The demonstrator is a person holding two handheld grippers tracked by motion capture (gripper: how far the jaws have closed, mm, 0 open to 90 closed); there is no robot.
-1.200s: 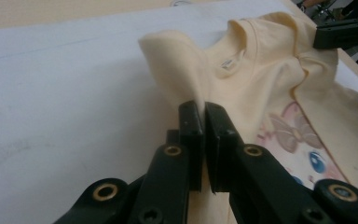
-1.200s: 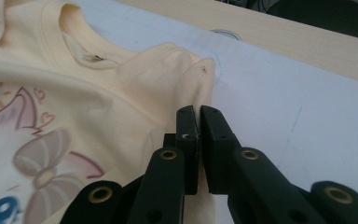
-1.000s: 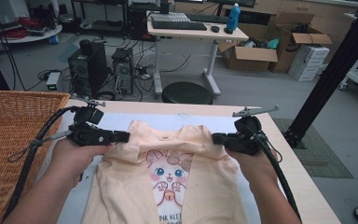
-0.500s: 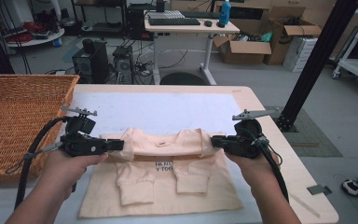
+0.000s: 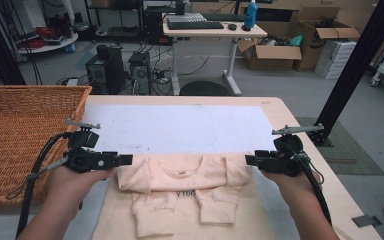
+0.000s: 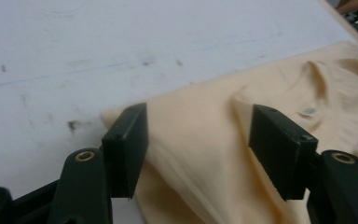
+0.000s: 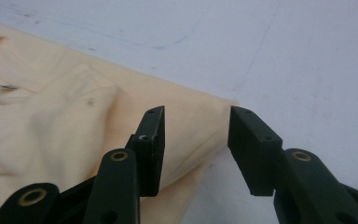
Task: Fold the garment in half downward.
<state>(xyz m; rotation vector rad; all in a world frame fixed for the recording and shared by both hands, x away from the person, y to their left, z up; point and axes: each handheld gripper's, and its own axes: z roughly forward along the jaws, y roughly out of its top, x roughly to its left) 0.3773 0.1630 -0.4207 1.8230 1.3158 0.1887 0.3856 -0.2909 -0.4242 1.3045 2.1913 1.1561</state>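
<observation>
Shirt point(image 5: 185, 175) lies folded on surface point(image 5: 180, 127), its corners between the jaws of left gripper point(image 5: 125, 160) and right gripper point(image 5: 250, 160); both just opening, released. Back straight out, don't drag fold.

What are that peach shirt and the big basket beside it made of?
The shirt looks like soft, matte knitted cotton, perhaps a blend: it creases limply and has ribbed cuffs. The basket looks like woven wicker or rattan, a golden-brown lattice of strands with a slight sheen.
</observation>
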